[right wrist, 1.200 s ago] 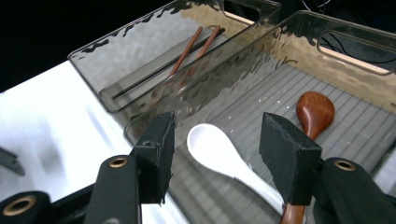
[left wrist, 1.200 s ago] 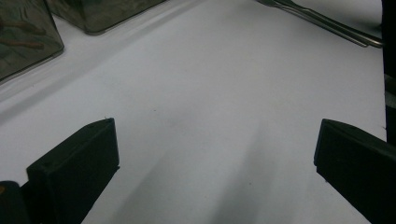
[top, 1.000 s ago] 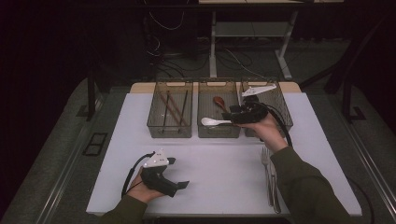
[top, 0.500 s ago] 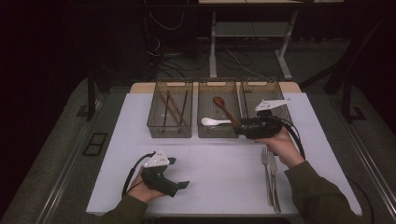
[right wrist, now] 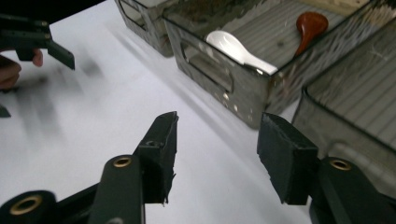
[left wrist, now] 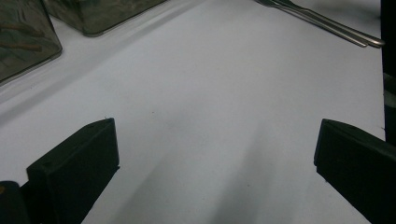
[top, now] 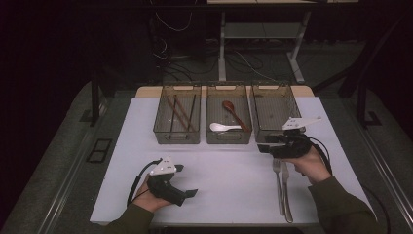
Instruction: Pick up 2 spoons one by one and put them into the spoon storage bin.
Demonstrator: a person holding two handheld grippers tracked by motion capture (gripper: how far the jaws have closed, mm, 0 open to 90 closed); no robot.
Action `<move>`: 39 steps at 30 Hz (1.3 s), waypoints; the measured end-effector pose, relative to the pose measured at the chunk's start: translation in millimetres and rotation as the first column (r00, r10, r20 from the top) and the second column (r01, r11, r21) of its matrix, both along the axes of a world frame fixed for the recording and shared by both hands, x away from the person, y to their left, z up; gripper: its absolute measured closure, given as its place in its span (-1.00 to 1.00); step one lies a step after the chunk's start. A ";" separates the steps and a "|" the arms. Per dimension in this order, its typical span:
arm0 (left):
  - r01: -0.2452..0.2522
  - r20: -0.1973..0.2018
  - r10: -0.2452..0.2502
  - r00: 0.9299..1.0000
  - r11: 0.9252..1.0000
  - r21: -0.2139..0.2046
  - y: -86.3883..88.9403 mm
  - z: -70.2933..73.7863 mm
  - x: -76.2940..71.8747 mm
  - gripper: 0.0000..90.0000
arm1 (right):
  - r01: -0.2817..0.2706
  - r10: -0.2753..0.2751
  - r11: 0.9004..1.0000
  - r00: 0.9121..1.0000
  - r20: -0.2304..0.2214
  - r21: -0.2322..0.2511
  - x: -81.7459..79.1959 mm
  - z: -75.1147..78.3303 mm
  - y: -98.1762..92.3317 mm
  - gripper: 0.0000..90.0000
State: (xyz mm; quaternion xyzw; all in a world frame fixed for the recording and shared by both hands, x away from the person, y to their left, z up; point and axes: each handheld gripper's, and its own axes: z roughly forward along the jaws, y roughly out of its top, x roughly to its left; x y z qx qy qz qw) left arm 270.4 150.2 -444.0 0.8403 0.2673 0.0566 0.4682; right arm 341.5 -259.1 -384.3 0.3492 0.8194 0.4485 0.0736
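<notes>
Two slim, shiny metal forks (top: 281, 187) lie side by side on the smooth white bench (top: 229, 180), at five o'clock from the three ribbed smoky-clear bins (top: 228, 122). The right tongs (top: 263, 147), empty, have just been narrowing and hover over the fork tines. The left tongs (top: 191, 193) gape wide at seven o'clock.

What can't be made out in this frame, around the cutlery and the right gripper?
- Cutlery on the table: high view too small to tell whether both pieces are forks; left gripper view cuts their heads off at its top edge.
- Right gripper: in the high view its body and the hand hide the jaw gap.
- Left bin: its thin sticks are too dim to identify.
</notes>
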 end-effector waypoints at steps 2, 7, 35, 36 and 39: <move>0.001 0.001 -0.001 1.000 1.000 0.001 0.1 0.2 -0.1 -1.00 | -0.002 0.002 1.000 1.000 -0.007 0.000 -2.6 -2.0 -4.6 0.13; 0.001 0.002 -0.001 1.000 1.000 0.000 0.3 0.3 -0.1 -1.00 | 0.012 -0.013 1.000 1.000 -0.019 -0.005 -8.5 -5.7 -15.4 0.32; 0.006 0.004 -0.006 1.000 1.000 0.007 -0.7 0.5 -0.7 -1.00 | 0.161 -0.184 0.969 0.977 -0.109 -0.187 1.6 -45.2 -56.3 0.99; 0.006 0.003 -0.006 1.000 1.000 0.006 -0.8 0.5 -0.7 -1.00 | 0.160 -0.184 0.968 0.977 -0.110 -0.193 2.2 -46.0 -56.1 0.99; 0.006 0.003 -0.006 1.000 1.000 0.006 -1.1 0.4 -0.7 -1.00 | 0.157 -0.182 0.967 0.977 -0.116 -0.199 2.8 -47.8 -54.4 0.99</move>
